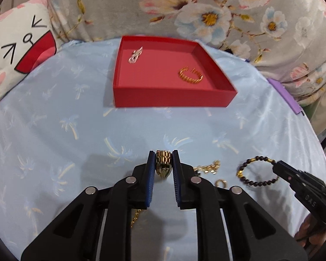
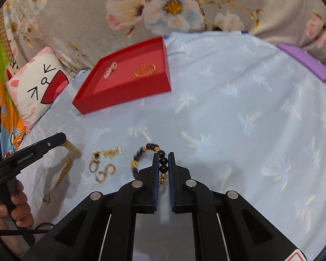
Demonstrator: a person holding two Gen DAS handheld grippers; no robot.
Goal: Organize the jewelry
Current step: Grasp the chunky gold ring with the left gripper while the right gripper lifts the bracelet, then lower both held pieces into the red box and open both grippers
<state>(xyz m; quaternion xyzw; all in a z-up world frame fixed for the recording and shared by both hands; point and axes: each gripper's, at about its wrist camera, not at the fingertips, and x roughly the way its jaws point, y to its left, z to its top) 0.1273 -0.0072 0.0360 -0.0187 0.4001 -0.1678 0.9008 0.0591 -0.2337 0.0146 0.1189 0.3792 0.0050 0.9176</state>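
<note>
In the left wrist view, a cat pillow [image 1: 17, 50] fills the upper left of the frame. Right of it, at upper centre, a red tray [image 1: 173, 95] sits on the pale blue sheet [image 1: 54, 130]; it holds a silvery piece [image 1: 135, 54] slanting up to the right, and a gold cuff [image 1: 191, 75] lying flat with its opening toward the far wall. At lower centre the left tool [image 1: 163, 165] is clamped on a gold band [image 1: 162, 163], ribbed and standing on edge between the pads. Right of it lies a loose gold chain [image 1: 207, 167] and a small ring [image 1: 220, 182]. At lower right the right tool [image 1: 277, 165] pinches a bead bracelet [image 1: 255, 170], a ring of dark beads with gold spacers.

In the right wrist view, the left tool [image 2: 63, 140] enters from the left edge. Centre-left lie gold pieces: a long chain [image 2: 63, 173] running lower left to upper right, and small hoops [image 2: 105, 173]. At lower centre the right tool's pads grip the bracelet, its loop arching up and left.
</note>
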